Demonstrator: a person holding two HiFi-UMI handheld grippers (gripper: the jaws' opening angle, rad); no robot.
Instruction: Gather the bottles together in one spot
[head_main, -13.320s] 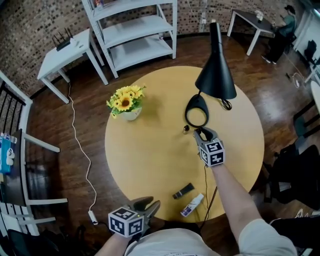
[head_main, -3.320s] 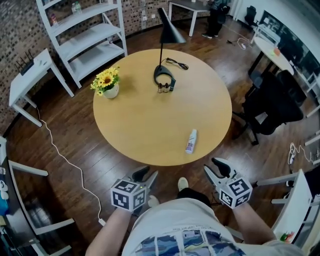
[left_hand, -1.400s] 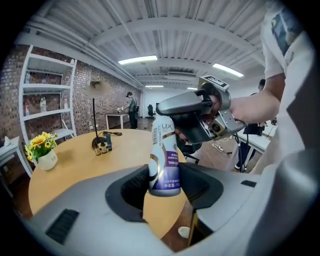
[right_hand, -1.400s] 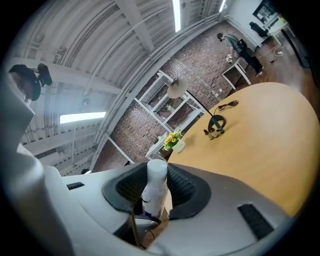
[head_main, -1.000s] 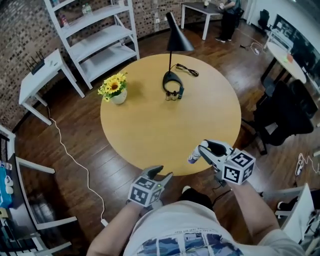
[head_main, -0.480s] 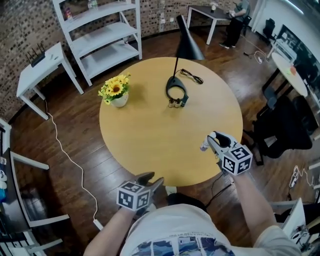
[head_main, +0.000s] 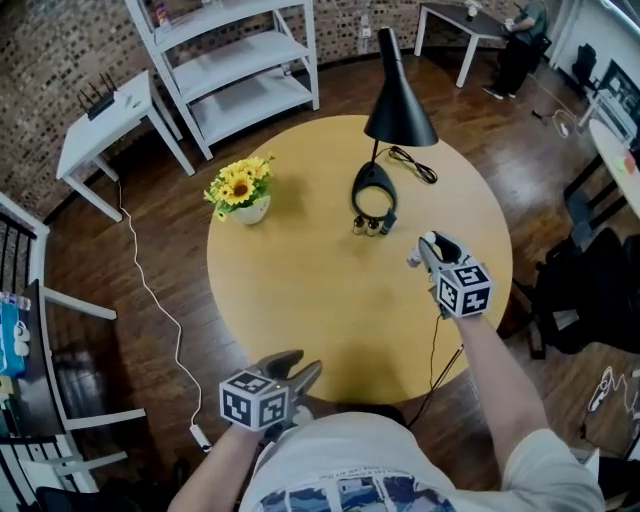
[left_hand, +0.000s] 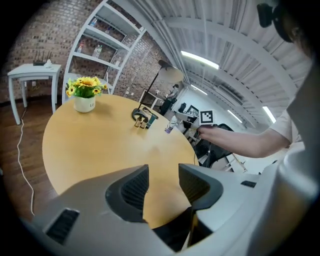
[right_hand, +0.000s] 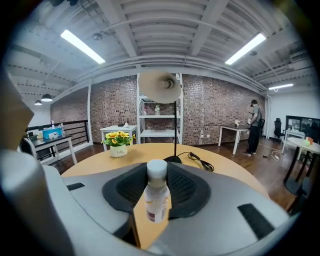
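At centre right, right gripper (head_main: 428, 250) clamps small white plastic bottle (right_hand: 156, 200) mid-body — likely light, slick; left gripper (head_main: 297, 368) gapes empty.

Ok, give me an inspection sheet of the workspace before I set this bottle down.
Surface: round wooden table, mostly bare.
Job's things: white bottle in the right claw; small bottles grouped by the black lamp.
Clutter: black lamp, sunflower pot.
Grippers: right claw shut on the white bottle over the table; left claw open, empty, by the near edge.
Cables: lamp cord coiled on the table; white cable on the floor.
Surroundings: white shelf unit, side table, person at a far desk.
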